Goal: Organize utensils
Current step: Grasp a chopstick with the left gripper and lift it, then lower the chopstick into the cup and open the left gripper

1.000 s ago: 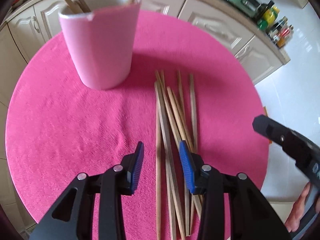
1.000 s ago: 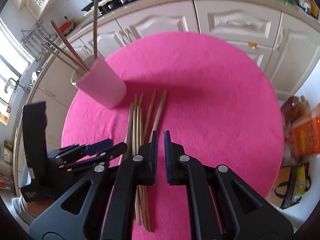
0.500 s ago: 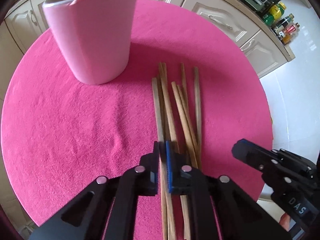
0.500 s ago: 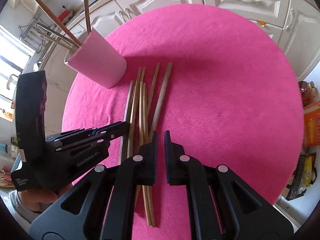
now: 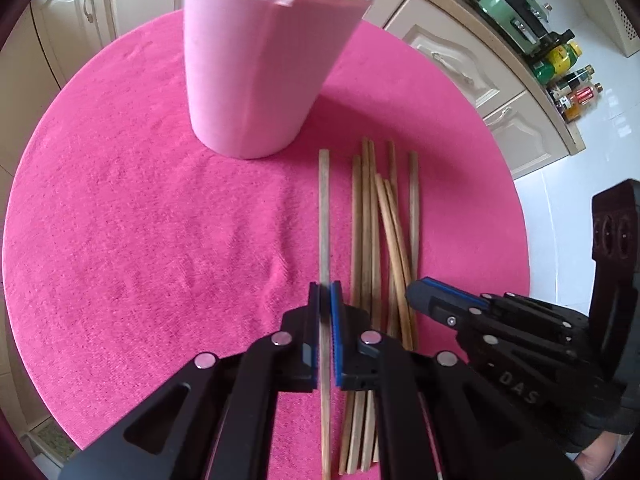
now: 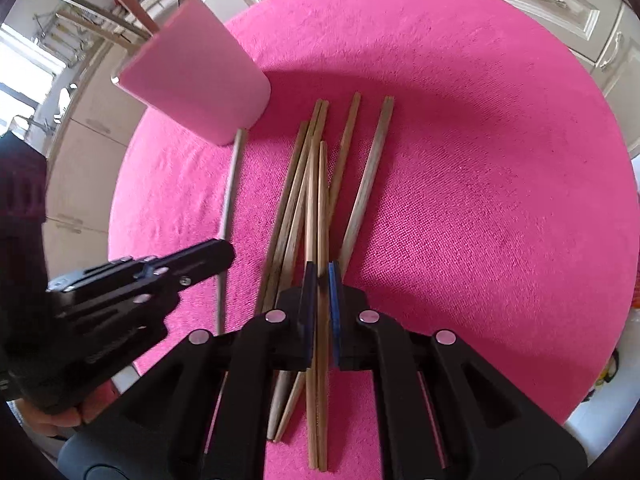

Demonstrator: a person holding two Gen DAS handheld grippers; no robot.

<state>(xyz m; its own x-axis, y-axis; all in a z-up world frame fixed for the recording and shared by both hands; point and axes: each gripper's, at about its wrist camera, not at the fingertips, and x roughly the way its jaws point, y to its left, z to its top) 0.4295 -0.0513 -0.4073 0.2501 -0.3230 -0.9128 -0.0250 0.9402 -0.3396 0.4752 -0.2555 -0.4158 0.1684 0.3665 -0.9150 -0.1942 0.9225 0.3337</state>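
A round table under a pink cloth (image 5: 120, 220) carries a pink cup (image 5: 256, 72) with several chopsticks standing in it. My left gripper (image 5: 325, 292) is shut on a single wooden chopstick (image 5: 324, 208), which lies apart to the left of the loose pile of chopsticks (image 5: 372, 220). In the right wrist view that chopstick (image 6: 232, 188) runs from the left gripper (image 6: 216, 254) toward the cup (image 6: 192, 80). My right gripper (image 6: 319, 276) is shut and hangs just over the near ends of the pile (image 6: 316, 184), holding nothing.
Cream kitchen cabinets (image 5: 448, 52) ring the table. Bottles (image 5: 560, 76) and a green appliance (image 5: 508, 4) stand on the counter at the far right. White floor tiles (image 5: 580, 160) show past the table's right edge.
The left gripper closed on one chopstick and drew it leftward out of the pile. The right gripper came lower and closer over the pile, staying shut.
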